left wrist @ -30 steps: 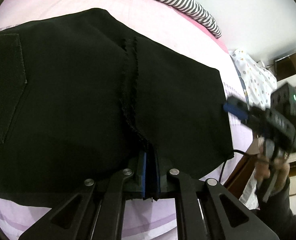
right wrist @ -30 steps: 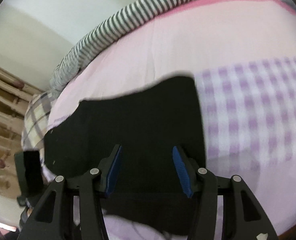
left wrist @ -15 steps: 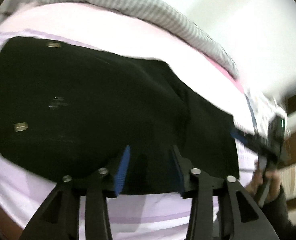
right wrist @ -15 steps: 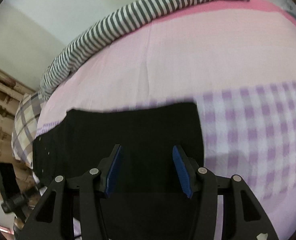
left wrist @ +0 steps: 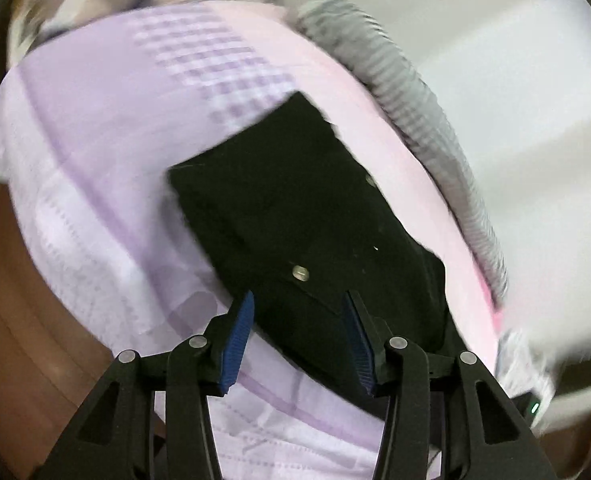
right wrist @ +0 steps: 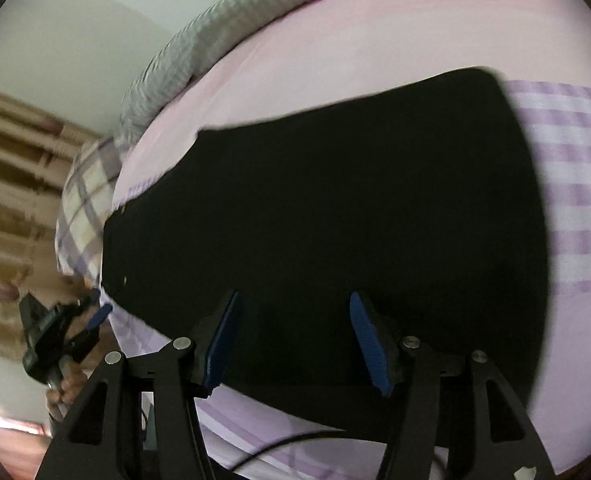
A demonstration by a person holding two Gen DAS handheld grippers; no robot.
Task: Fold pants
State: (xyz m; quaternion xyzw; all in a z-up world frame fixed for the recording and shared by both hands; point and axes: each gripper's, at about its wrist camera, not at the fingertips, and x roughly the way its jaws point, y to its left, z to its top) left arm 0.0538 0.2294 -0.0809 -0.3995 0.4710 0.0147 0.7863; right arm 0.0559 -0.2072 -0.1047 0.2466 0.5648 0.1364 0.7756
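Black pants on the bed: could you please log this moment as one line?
stage: between folds | pants: flat on bed | left gripper: open, empty | right gripper: opening, empty

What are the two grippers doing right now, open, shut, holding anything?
Left gripper: open, nothing gripped, black pants lying beyond its pads.
Right gripper: jaws opening, nothing gripped, over the pants.

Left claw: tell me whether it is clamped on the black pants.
No: the left claw stands open, blue pads apart, above the black pants lying on the bed sheet.
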